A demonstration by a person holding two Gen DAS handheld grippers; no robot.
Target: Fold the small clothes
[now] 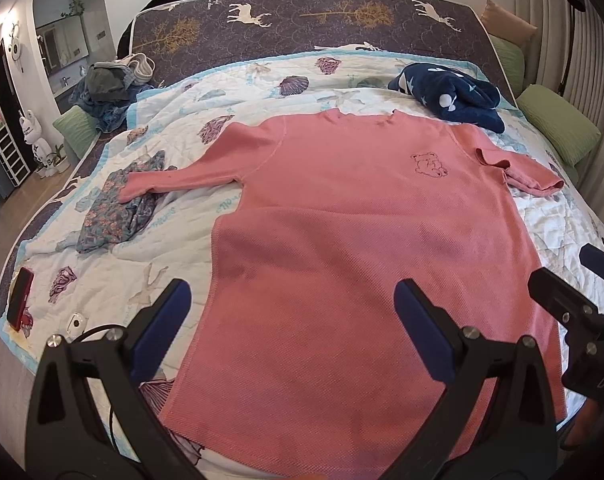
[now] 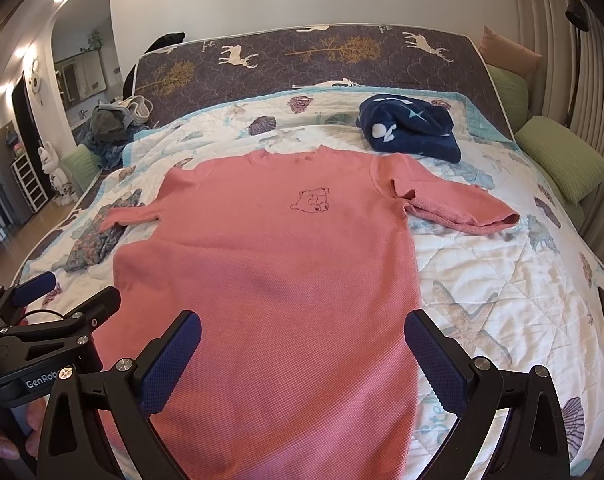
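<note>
**Pink T-shirt laid flat on the quilt, both grippers held open above its hem**

A pink short-sleeved T-shirt [image 1: 341, 240] is spread face up on a white seashell-print quilt [image 2: 501, 280], collar towards the far end of the bed and hem towards the cameras. A small bear outline [image 2: 310, 201] is stitched on the chest. The sleeve on the left of the view is laid straight out, its cuff resting on a crumpled blue floral garment [image 1: 122, 208]; the sleeve on the right is creased and partly folded on itself.

The left gripper [image 1: 293, 332] is held over the hem's left part, its blue-padded jaws spread wide with nothing between them. The right gripper [image 2: 302, 360] is held over the hem's right part, jaws likewise spread and empty. Whether the pads touch the fabric cannot be told.

Beyond the collar, a bundled navy garment with white stars [image 2: 409, 128] is seen on the quilt. A deer-patterned mattress cover [image 1: 302, 28] is exposed past the quilt. Green pillows [image 2: 561, 160] are lined along the right edge, and a red phone [image 1: 20, 296] lies at the quilt's left edge.
</note>
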